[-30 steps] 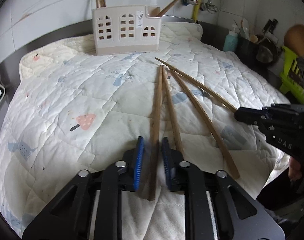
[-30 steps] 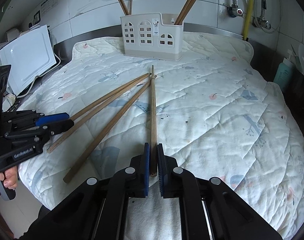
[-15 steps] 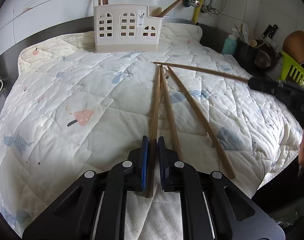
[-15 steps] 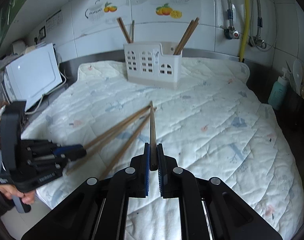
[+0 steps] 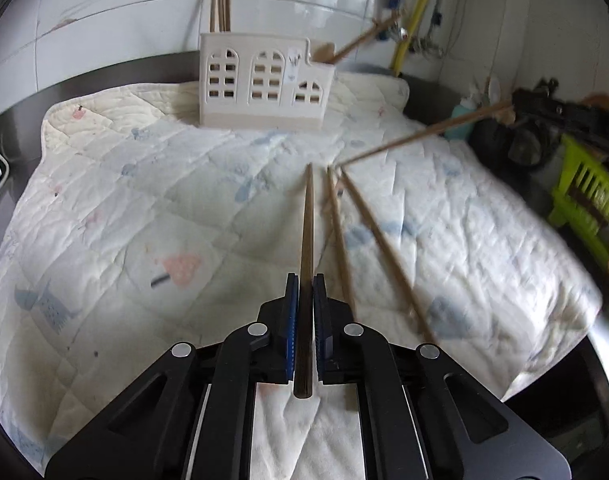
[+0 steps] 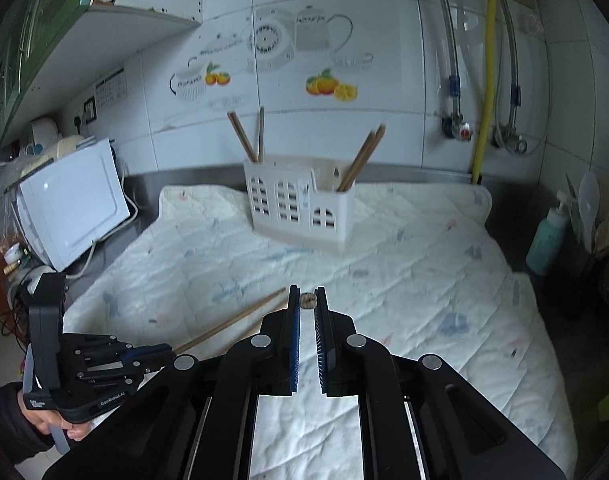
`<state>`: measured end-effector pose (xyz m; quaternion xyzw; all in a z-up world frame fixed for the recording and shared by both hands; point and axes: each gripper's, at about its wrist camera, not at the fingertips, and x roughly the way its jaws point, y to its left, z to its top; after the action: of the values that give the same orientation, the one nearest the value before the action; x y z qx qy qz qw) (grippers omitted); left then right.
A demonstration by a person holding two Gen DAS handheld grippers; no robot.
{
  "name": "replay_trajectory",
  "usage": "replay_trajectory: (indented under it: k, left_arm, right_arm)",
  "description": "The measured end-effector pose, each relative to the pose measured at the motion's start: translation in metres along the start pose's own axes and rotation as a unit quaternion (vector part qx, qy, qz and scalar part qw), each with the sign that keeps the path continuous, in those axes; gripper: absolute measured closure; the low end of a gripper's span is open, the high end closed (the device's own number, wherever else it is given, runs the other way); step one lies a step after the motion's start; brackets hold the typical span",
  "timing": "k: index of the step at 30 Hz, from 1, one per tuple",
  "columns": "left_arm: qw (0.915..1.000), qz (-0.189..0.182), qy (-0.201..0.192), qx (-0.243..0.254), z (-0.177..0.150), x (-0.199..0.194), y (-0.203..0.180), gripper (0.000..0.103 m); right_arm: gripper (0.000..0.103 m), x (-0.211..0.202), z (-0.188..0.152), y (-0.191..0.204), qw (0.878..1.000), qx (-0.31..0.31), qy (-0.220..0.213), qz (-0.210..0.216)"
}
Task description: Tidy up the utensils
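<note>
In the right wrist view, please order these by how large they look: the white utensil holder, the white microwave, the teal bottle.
1. White microwave, largest.
2. White utensil holder, slightly smaller in the picture; it stands farther back, so true size is unsure.
3. Teal bottle, clearly smallest.

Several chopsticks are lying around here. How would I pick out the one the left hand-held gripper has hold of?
Start at the white utensil holder on the quilted mat. Nearer than it, three brown chopsticks fan out. The gripped chopstick is the leftmost, darkest one, running into the left hand-held gripper.
</note>
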<state>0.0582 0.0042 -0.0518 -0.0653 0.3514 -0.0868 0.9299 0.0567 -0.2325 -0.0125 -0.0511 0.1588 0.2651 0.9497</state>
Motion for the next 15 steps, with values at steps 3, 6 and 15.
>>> replay_trajectory:
  k: [3, 6, 15]
  left_arm:
    - [0.9997, -0.011, -0.012, -0.017, 0.014, -0.004, 0.006, 0.097]
    - [0.9994, -0.011, -0.025, -0.020, 0.029, -0.005, 0.012, 0.097]
    - [0.9975, -0.002, -0.070, -0.008, 0.072, -0.012, 0.020, 0.097]
  right_arm:
    - [0.096, -0.002, 0.012, 0.000, 1.000, -0.005, -0.011, -0.001]
    - [0.096, -0.002, 0.024, 0.000, 1.000, -0.009, -0.020, 0.002]
    - [0.096, 0.017, 0.056, -0.002, 0.999, -0.027, -0.014, 0.017]
